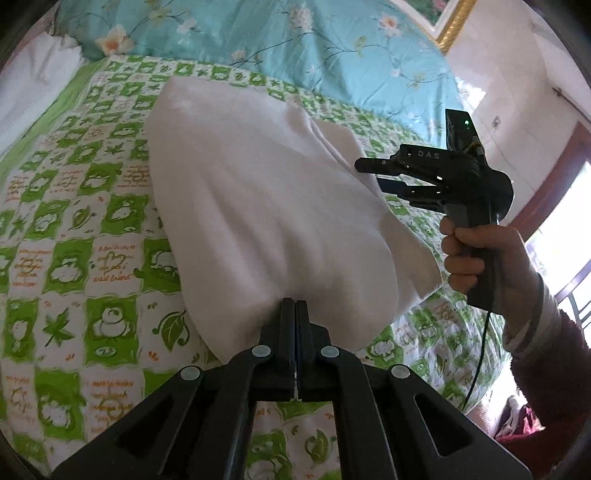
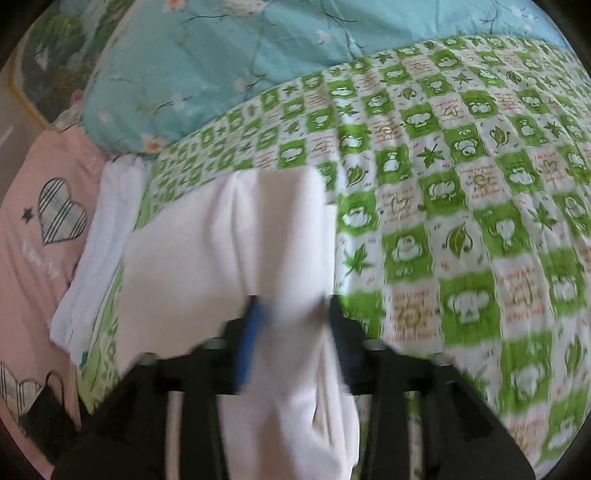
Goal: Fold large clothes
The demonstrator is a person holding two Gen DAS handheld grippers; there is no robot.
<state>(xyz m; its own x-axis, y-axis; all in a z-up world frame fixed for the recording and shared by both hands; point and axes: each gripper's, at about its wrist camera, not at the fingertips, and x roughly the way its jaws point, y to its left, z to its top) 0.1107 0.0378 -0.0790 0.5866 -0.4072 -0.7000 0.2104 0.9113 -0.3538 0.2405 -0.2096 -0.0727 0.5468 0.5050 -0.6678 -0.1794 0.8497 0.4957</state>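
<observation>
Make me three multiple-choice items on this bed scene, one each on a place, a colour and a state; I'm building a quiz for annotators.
1. Where does the white garment lie?
A. on the green-checked bedsheet
B. on a wooden floor
C. inside a basket

2. What colour is the floral quilt beyond the sheet?
A. red
B. turquoise blue
C. black

3. How does the left gripper stand?
A. wide open, away from the cloth
B. shut on the white garment's near edge
C. holding a hanger

Answers:
1 A, the sheet's checks surround the garment.
2 B, blue with pale blossoms in both views.
3 B, its fingers meet at the cloth edge, while the right gripper is open with cloth between its fingers.
</observation>
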